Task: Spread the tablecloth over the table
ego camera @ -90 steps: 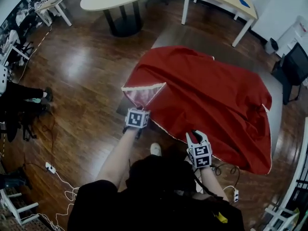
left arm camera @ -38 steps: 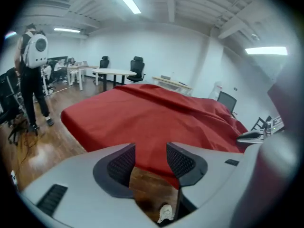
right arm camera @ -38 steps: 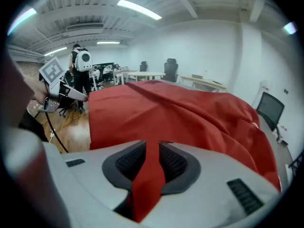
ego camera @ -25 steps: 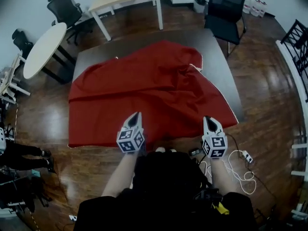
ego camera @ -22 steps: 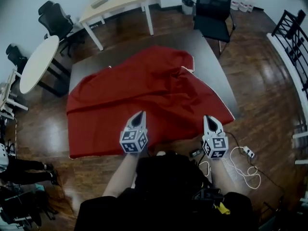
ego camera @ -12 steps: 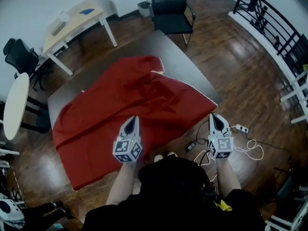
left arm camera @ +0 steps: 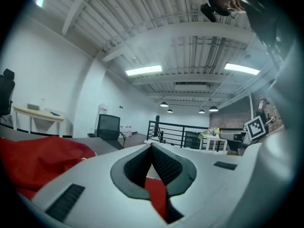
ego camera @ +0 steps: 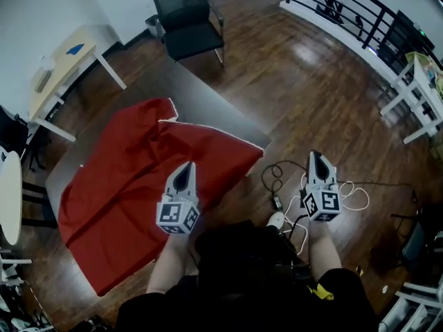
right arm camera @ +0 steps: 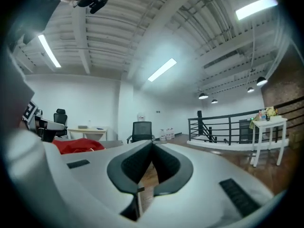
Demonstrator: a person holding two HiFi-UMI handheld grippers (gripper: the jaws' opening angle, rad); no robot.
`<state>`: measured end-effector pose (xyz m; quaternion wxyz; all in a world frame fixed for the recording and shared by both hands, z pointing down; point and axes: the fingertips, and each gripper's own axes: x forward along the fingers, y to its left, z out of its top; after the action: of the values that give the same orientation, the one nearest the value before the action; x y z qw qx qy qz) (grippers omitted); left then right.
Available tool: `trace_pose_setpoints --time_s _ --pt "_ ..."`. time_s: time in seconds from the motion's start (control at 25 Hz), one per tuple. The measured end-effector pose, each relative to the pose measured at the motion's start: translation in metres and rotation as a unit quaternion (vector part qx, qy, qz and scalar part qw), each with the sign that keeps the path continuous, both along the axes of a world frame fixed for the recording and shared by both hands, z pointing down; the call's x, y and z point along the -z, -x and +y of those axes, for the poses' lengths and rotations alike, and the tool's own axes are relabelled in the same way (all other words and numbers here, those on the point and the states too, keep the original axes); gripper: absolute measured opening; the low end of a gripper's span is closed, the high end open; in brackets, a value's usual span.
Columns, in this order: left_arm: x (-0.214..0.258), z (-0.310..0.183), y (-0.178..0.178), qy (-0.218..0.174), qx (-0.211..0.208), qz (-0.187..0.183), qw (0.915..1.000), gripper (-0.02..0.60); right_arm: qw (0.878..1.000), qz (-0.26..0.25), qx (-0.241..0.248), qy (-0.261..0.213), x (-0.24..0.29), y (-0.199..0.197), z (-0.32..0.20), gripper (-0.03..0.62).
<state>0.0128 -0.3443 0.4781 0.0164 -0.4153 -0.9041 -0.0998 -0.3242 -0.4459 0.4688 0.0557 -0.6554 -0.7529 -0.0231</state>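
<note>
The red tablecloth (ego camera: 131,178) lies rumpled across the dark table (ego camera: 201,102). It covers the left and near parts and leaves the far right corner bare. One white-edged corner is folded back near the far side. My left gripper (ego camera: 187,166) hovers above the cloth's near edge, shut with nothing in it. My right gripper (ego camera: 313,155) is over the wooden floor, right of the table's corner, also shut and empty. The left gripper view shows the shut left gripper (left arm camera: 152,147) and the red tablecloth (left arm camera: 38,156) at the left. The right gripper view shows the shut right gripper (right arm camera: 152,144) and the tablecloth (right arm camera: 76,146) far left.
Cables and a power strip (ego camera: 287,192) lie on the floor between my grippers. A black office chair (ego camera: 187,19) stands beyond the table, a wooden desk (ego camera: 66,57) at the far left. A black railing (ego camera: 346,5) and a white table (ego camera: 415,81) are at the right.
The person has walked round the table toward its right corner, so the table has swung left in view. Both grippers moved along, still shut; the right one now hangs over floor.
</note>
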Motion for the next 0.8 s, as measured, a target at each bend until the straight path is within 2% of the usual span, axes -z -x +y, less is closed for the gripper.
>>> trace_pose_setpoints --time_s 0.12,0.24,0.4,0.48,0.64,0.72,0.8 --pt "0.005 -0.004 0.068 0.012 0.003 -0.009 0.9999 0.002 1.0 0.009 0.005 0.02 0.005 0.063 -0.013 0.005" --pt "0.005 -0.01 0.148 0.019 -0.015 -0.028 0.9993 0.002 1.0 0.011 -0.008 0.023 0.003 0.132 -0.033 0.005" --pt "0.008 -0.011 0.263 0.022 -0.094 -0.025 0.995 0.002 0.999 0.025 -0.045 0.012 -0.017 0.2 -0.055 0.005" --pt "0.009 -0.002 0.323 0.019 -0.137 -0.03 0.9899 0.002 0.998 0.026 -0.064 0.003 -0.027 0.229 -0.06 0.005" --pt "0.014 0.031 0.443 0.01 -0.198 -0.082 0.9767 0.002 0.994 0.018 -0.107 -0.015 -0.039 0.294 -0.063 0.005" --pt "0.022 0.055 0.504 0.023 -0.223 -0.097 0.9696 0.002 0.992 0.008 -0.123 -0.014 -0.04 0.336 -0.045 0.006" --pt "0.025 0.08 0.566 0.044 -0.256 -0.096 0.9609 0.002 0.99 0.003 -0.141 -0.008 -0.041 0.382 -0.017 0.006"
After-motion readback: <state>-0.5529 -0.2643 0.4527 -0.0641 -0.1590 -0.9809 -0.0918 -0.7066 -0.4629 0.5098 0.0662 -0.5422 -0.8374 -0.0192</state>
